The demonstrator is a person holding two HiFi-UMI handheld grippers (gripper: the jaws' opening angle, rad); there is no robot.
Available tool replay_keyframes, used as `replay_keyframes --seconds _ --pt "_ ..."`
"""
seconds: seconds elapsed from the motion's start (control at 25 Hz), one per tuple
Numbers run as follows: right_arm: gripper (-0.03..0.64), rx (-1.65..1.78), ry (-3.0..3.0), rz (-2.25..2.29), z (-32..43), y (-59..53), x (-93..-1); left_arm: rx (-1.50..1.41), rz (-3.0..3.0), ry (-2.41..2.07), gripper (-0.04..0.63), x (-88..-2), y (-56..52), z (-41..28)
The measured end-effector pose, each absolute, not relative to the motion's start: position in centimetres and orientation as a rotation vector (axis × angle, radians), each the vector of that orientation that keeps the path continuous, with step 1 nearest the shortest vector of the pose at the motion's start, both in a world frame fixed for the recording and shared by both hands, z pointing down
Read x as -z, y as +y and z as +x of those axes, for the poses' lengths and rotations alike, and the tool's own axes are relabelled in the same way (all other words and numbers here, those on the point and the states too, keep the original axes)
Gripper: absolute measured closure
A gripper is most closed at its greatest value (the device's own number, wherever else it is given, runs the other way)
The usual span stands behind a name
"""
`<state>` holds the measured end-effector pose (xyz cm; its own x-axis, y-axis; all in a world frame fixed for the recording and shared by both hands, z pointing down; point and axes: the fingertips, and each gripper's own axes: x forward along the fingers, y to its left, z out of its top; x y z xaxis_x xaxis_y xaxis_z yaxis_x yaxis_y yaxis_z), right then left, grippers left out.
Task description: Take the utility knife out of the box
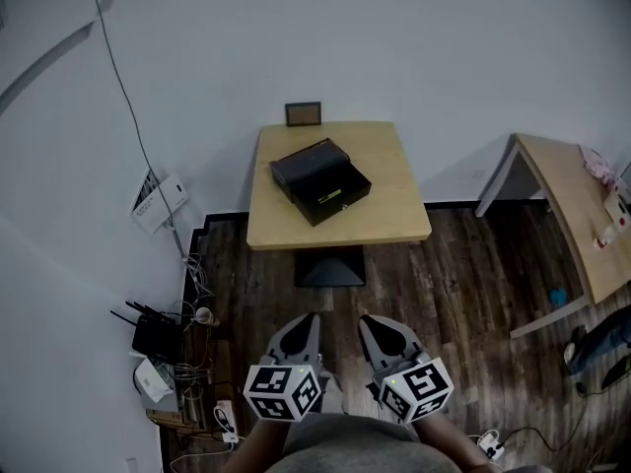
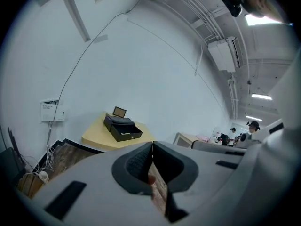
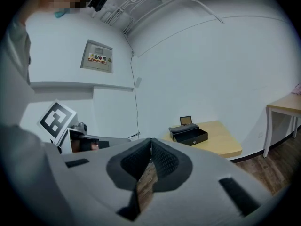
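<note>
My left gripper (image 1: pixel 308 319) and right gripper (image 1: pixel 371 321) are both pressed together, empty, well short of the open box (image 1: pixel 320 180) on the far table (image 1: pixel 394 220); reaching in shut could shove it.

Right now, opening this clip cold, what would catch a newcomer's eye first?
The black box, lid back, sits on the light wooden table, a small frame at the far edge. At the bottom of the head view, the left gripper and right gripper are both shut and empty, well short of the table.
</note>
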<state>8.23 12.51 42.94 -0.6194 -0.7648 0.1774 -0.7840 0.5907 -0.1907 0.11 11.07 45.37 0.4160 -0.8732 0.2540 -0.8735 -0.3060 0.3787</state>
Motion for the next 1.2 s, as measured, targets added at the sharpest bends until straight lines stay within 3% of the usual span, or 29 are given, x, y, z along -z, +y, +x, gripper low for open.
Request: replay_keyframes --seconds 0.64,1.2 --pt "0.617 -0.371 -2.73 1.37 1.9 -4.2 -40.5 -0.053 2.268 -1.391 0.592 -44.4 -5.5 -4.5" --pt "0.617 -0.384 -2.684 1.434 -0.2 -11.2 -42.0 -0.086 2.245 -1.366 0.592 -46.2 -12.3 -8.3"
